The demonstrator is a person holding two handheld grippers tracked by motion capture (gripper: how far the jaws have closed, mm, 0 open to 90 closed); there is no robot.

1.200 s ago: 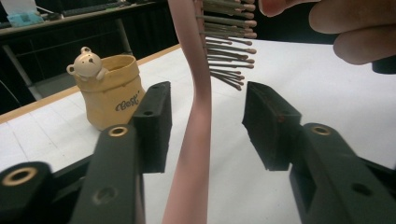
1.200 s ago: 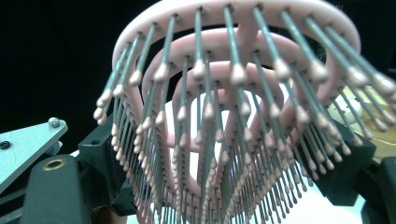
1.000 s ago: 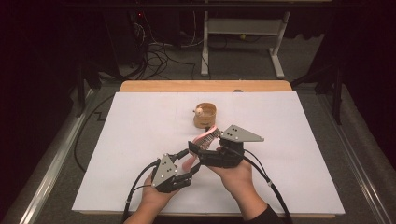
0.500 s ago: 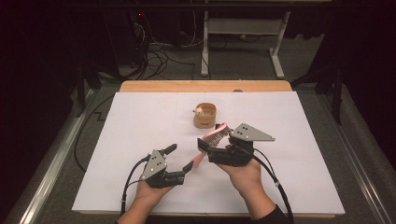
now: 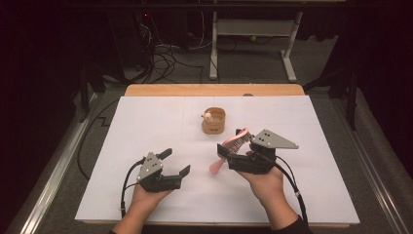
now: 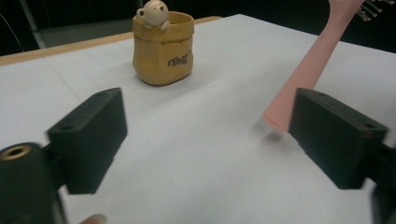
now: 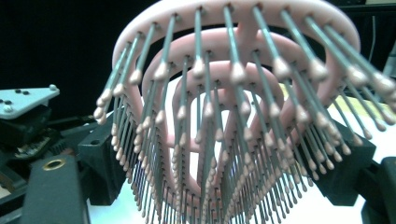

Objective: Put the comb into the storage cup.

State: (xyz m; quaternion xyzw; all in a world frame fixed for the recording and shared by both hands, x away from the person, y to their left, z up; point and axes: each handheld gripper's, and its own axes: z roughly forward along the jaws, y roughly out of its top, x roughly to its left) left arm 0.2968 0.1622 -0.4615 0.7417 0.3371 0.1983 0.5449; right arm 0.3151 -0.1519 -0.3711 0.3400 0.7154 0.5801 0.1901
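The right gripper [image 5: 229,151] grasps a pink hairbrush [image 5: 233,144] at five o'clock from the cup [image 5: 214,121]; the right gripper view reveals its bristles [image 7: 233,140]. The left gripper [image 5: 175,163] is released, jaws apart.

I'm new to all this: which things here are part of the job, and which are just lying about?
In the job:
pink hairbrush, clamped in the right tongs
left tongs, open and empty
yellow bear pot, just beyond the brush

Lying about:
cables on the floor
metal stand behind the table
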